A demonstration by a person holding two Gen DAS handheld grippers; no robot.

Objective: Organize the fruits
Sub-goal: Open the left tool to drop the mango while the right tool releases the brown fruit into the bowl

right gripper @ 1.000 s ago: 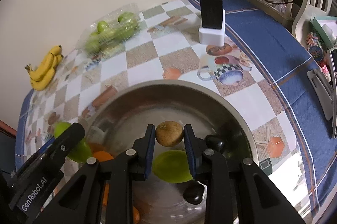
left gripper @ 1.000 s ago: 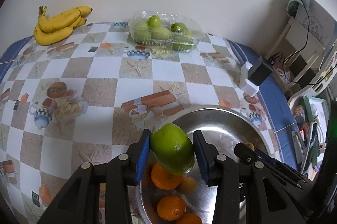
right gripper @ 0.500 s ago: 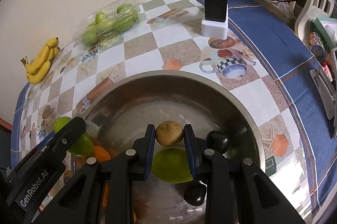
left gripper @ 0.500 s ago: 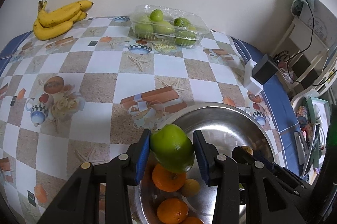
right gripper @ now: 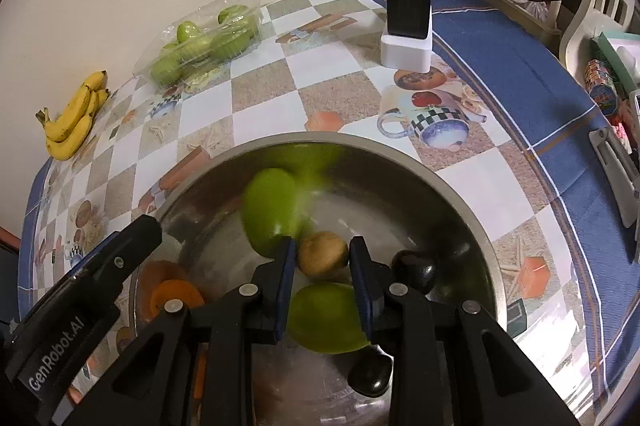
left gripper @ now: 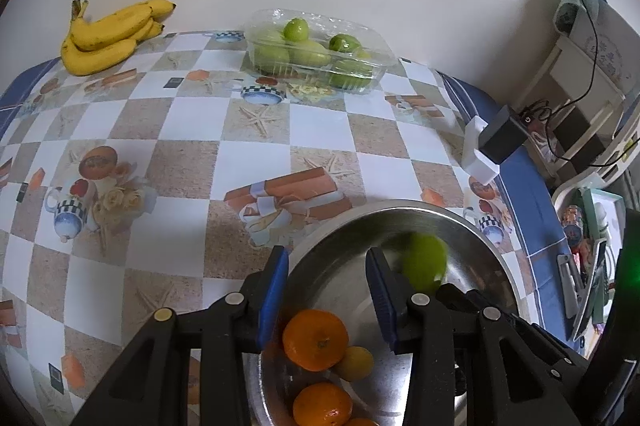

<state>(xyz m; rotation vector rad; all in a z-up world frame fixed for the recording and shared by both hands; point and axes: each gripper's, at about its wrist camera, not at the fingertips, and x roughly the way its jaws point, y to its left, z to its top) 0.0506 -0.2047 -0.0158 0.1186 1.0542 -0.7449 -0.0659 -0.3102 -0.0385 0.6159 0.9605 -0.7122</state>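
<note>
**Rolling loose: a green fruit blurred inside the steel bowl**

My left gripper [left gripper: 327, 286] hung with its blue pads spread and nothing between them, just over the near rim of the steel bowl [left gripper: 400, 209]. A green fruit [left gripper: 424, 264] — smeared by motion — lay inside the bowl, beyond the right-hand pad. Two oranges [left gripper: 315, 339] and a small yellow fruit [left gripper: 355, 363] sat below. My right gripper [right gripper: 322, 260] pinched a brown kiwi [right gripper: 322, 254] above a second green fruit [right gripper: 326, 318] and two dark fruits [right gripper: 414, 266]. Bananas [left gripper: 108, 35] and a clear tray of green fruit [left gripper: 314, 51] stood far back on the checked tablecloth [left gripper: 180, 161].
</note>
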